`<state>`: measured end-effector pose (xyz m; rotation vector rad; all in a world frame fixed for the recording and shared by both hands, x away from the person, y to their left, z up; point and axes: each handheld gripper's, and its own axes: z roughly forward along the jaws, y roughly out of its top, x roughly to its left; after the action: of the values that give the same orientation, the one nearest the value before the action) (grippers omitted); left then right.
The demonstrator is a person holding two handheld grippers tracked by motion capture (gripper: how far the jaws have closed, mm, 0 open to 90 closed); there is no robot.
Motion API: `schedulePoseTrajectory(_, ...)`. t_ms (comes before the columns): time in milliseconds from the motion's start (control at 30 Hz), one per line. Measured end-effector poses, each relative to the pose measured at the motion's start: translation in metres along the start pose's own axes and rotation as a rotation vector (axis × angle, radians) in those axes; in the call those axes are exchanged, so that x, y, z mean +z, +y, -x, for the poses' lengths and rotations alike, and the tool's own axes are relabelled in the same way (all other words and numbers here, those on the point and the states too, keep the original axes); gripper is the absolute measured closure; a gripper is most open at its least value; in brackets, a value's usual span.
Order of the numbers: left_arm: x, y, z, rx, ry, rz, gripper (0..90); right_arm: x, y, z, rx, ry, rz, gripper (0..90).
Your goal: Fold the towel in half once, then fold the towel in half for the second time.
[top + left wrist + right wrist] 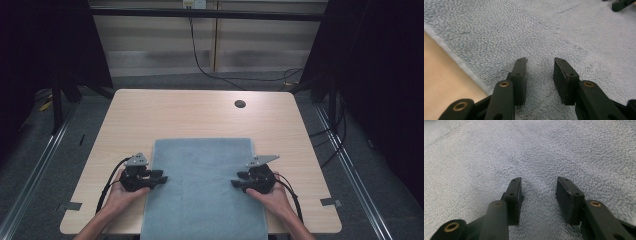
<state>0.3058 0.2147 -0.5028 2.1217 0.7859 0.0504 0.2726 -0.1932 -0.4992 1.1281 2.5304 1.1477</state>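
Left gripper (pixel 159 180), right gripper (pixel 239 183) | fingers apart, empty | poised at opposite edges of grey towel (pixel 202 190), seemingly readying a two-handed fold

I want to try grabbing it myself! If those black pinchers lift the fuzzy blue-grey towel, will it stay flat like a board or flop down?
The blue-grey terry towel would probably flop and sag; its looped pile looks soft and it lies limp over the wooden table. Pushed sideways, it would likely bunch into wrinkles rather than slide whole. It probably grips well, not slippery, given its fuzzy surface.
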Motion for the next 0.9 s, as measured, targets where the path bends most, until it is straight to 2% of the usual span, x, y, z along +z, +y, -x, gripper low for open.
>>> schedulePoseTrajectory(67,-0.006,-0.003,0.007,-0.004,-0.014,-0.003,62.5,-0.005,-0.003,-0.008,-0.006,0.015,-0.024,55.8)
schedulePoseTrajectory(100,-0.007,-0.003,0.008,0.0,-0.027,-0.005,60.5,-0.009,-0.003,-0.012,-0.023,0.013,-0.027,54.6)
schedulePoseTrajectory(133,-0.009,-0.002,0.008,0.01,-0.035,0.0,60.1,-0.011,-0.004,-0.013,-0.028,0.011,-0.022,53.9)
schedulePoseTrajectory(200,-0.012,0.005,0.002,-0.01,-0.034,0.024,59.0,-0.015,0.0,-0.007,-0.03,0.008,0.004,52.7)
schedulePoseTrajectory(333,-0.011,0.026,-0.021,-0.047,0.018,0.067,54.9,-0.021,0.017,0.022,0.016,-0.047,0.079,49.6)
schedulePoseTrajectory(367,-0.01,0.03,-0.028,-0.06,0.036,0.086,54.0,-0.022,0.024,0.033,0.036,-0.063,0.098,48.3)
schedulePoseTrajectory(400,-0.007,0.035,-0.038,-0.086,0.038,0.085,52.9,-0.021,0.03,0.043,0.047,-0.076,0.105,48.2)
schedulePoseTrajectory(467,-0.003,0.041,-0.051,-0.109,0.07,0.095,50.3,-0.018,0.04,0.06,0.069,-0.105,0.116,46.2)
schedulePoseTrajectory(533,0.001,0.046,-0.068,-0.178,0.084,0.089,47.7,-0.013,0.048,0.077,0.097,-0.119,0.13,43.9)
schedulePoseTrajectory(567,0.002,0.047,-0.075,-0.183,0.108,0.102,46.9,-0.009,0.051,0.083,0.113,-0.131,0.135,43.7)
schedulePoseTrajectory(600,0.002,0.049,-0.079,-0.191,0.113,0.102,47.2,-0.005,0.054,0.092,0.124,-0.129,0.139,43.8)
schedulePoseTrajectory(633,0.003,0.05,-0.084,-0.202,0.113,0.102,46.9,-0.003,0.056,0.095,0.128,-0.137,0.137,43.7)
schedulePoseTrajectory(667,0.003,0.052,-0.087,-0.197,0.133,0.112,46.5,0.001,0.059,0.099,0.116,-0.155,0.12,43.8)
schedulePoseTrajectory(733,0.007,0.055,-0.092,-0.204,0.149,0.106,44.6,0.008,0.062,0.107,0.127,-0.145,0.114,43.9)
schedulePoseTrajectory(767,0.008,0.057,-0.095,-0.188,0.18,0.086,43.3,0.011,0.064,0.11,0.122,-0.15,0.098,43.9)
schedulePoseTrajectory(800,0.011,0.057,-0.097,-0.18,0.19,0.085,40.2,0.014,0.065,0.111,0.113,-0.163,0.085,43.8)
schedulePoseTrajectory(833,0.013,0.057,-0.099,-0.196,0.174,0.083,39.7,0.016,0.066,0.112,0.115,-0.165,0.079,43.7)
schedulePoseTrajectory(900,0.018,0.057,-0.102,-0.202,0.167,0.095,37.0,0.02,0.065,0.115,0.116,-0.16,0.078,43.6)
